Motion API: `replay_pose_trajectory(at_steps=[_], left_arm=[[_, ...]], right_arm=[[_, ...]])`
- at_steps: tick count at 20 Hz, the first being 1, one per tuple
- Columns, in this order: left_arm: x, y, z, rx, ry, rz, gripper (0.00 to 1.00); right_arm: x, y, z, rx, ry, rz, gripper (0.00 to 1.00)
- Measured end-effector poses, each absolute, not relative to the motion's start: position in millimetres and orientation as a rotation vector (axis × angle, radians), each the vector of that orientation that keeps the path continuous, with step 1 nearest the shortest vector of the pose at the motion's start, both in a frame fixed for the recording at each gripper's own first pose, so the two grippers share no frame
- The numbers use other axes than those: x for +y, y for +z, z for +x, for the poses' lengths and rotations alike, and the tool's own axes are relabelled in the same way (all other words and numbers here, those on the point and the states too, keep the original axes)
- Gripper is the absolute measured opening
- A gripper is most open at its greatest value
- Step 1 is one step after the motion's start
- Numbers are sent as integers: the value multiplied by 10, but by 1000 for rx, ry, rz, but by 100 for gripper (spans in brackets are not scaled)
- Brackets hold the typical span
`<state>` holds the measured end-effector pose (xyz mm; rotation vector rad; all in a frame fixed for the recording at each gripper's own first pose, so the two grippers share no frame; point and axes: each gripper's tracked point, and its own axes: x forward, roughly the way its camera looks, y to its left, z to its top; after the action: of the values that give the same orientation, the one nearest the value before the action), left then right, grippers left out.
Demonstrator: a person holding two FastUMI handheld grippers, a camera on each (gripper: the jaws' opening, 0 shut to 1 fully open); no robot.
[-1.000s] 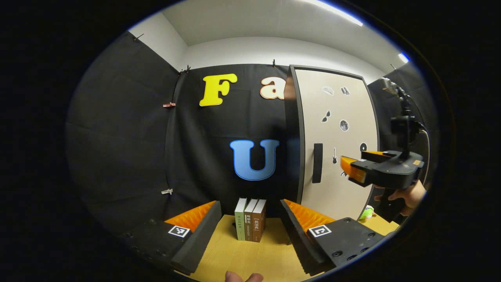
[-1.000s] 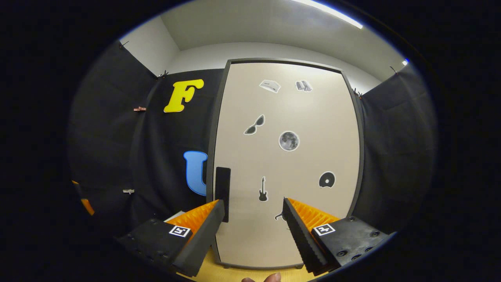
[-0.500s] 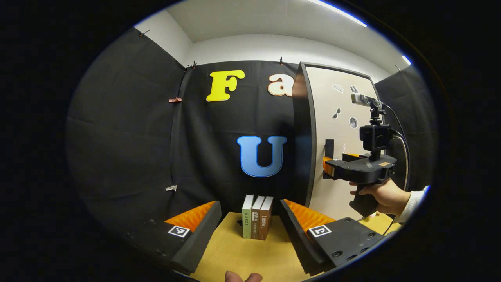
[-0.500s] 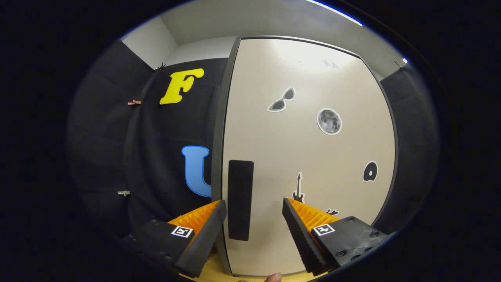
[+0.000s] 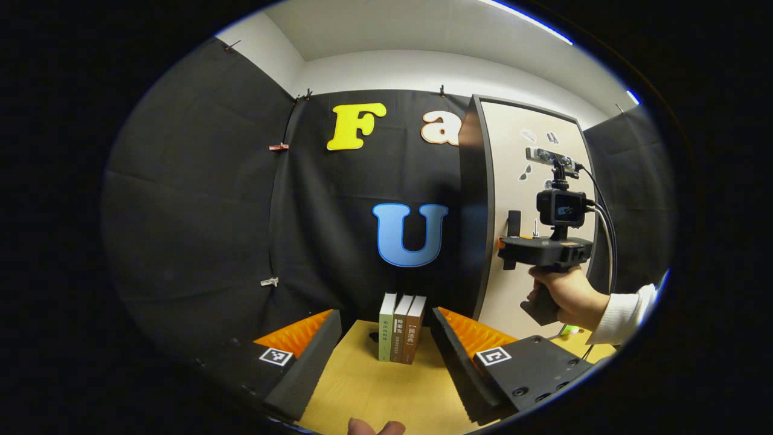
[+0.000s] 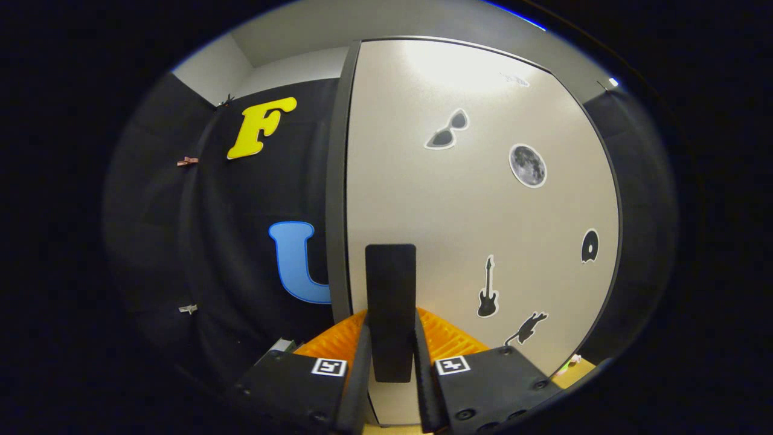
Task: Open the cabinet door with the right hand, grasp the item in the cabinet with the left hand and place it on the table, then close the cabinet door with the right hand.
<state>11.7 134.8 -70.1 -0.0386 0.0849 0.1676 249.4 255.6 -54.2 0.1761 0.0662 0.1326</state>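
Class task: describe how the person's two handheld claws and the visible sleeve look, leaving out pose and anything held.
Each claw has a dark body; the left claw and right claw carry square black-and-white markers. In the left gripper view, the right claw's body has a small black camera mounted on top with black cables. The sleeve is white.

In the left gripper view, three books stand upright side by side on the table, ahead of the left gripper and between its spread fingers, with the booth wall behind them. To their right stands the cabinet, its door facing forward, and the right gripper sits at the door's handle, held by a hand. In the right gripper view, the handle stands upright near the door's left edge, with one finger of the right gripper against each of its sides.
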Motion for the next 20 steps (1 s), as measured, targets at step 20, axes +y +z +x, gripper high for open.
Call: replay_pose_trajectory(at_steps=[20], left_arm=[[819, -453, -155, 44, 133, -23, 94]], right_arm=[[2264, -404, 1567, 116, 397, 177, 14]])
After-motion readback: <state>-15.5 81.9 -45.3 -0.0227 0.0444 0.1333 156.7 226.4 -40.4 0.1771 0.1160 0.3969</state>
